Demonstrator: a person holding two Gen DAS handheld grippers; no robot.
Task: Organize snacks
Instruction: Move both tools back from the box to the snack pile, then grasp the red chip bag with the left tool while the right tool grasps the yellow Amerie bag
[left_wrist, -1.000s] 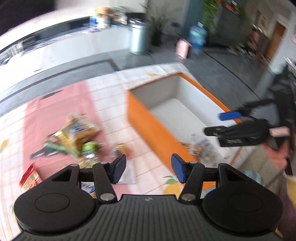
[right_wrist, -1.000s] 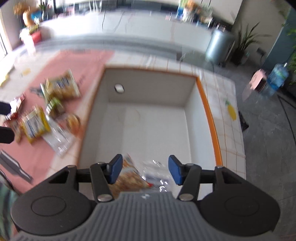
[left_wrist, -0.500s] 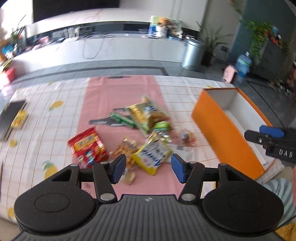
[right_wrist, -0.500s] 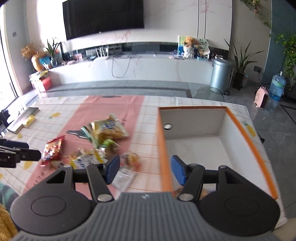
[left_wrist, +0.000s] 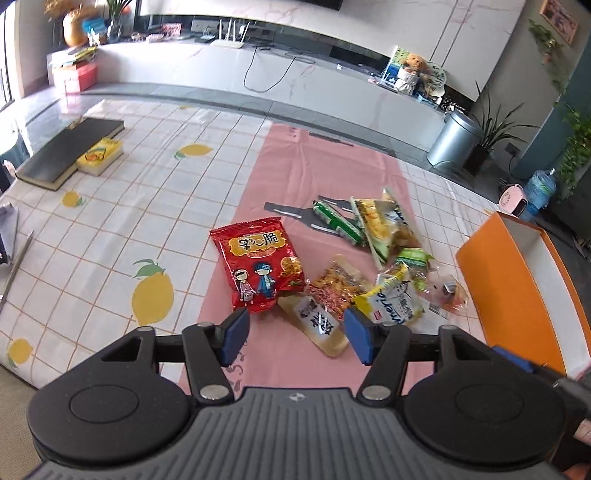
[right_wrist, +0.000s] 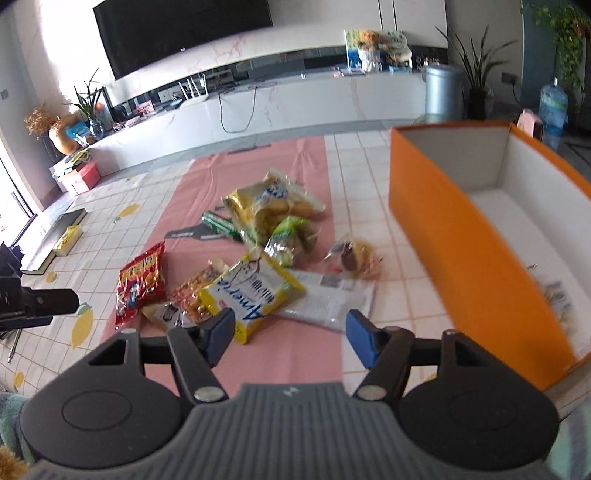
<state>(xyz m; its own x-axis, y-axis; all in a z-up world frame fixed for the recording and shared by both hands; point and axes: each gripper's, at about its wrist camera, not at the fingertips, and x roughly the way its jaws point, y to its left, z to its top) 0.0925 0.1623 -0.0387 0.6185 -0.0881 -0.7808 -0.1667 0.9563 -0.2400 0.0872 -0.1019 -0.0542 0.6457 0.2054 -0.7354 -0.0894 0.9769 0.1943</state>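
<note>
A pile of snack packets lies on a pink runner (left_wrist: 303, 177): a red packet (left_wrist: 258, 264), a yellow packet (left_wrist: 395, 299), a clear packet of mixed nuts (left_wrist: 325, 306), a green stick pack (left_wrist: 336, 219) and a yellow biscuit bag (left_wrist: 384, 225). An orange box (left_wrist: 517, 295) with a white inside stands to the right. My left gripper (left_wrist: 295, 334) is open and empty, just short of the pile. My right gripper (right_wrist: 290, 336) is open and empty, near the yellow packet (right_wrist: 251, 293) and a flat clear packet (right_wrist: 332, 299). The box (right_wrist: 461, 236) is at its right.
A dark book (left_wrist: 70, 151) with a small yellow box (left_wrist: 99, 157) beside it lies at the table's far left. The tablecloth (left_wrist: 110, 221) has lemon prints. A packet lies inside the orange box (right_wrist: 554, 291). A bin (left_wrist: 454, 140) stands beyond the table.
Both grippers have swung left, away from the orange box and back over the snack pile. Both stay open and empty.
</note>
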